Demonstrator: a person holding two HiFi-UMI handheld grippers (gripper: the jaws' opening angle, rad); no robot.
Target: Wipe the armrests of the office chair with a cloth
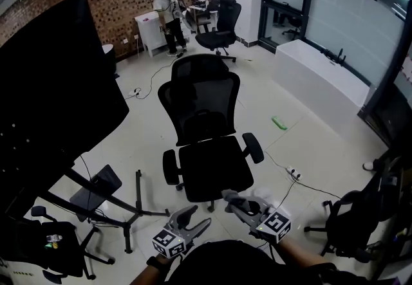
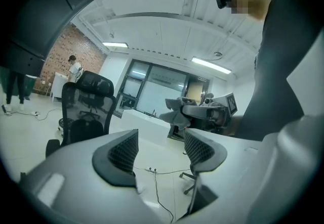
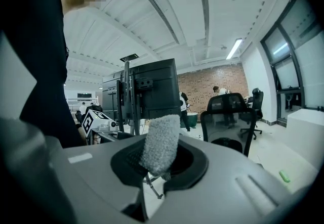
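Grey cloth [image 3: 161, 144] pinched in closed right gripper [image 1: 243, 205], left gripper [image 1: 193, 218] wide apart and empty, both just short of chair [image 1: 207, 103] seat front edge; 2 armrests [image 1: 252, 147] bare, untouched now, wiped or unwiped indeterminate.

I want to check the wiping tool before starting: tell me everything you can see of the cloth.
The cloth is a grey piece with a nubby, terry-like surface, bunched into a narrow strip. It stands nearly upright out of the right gripper, whose jaws are shut on its lower end. Nothing else touches it; it is held in the air, short of the office chair.
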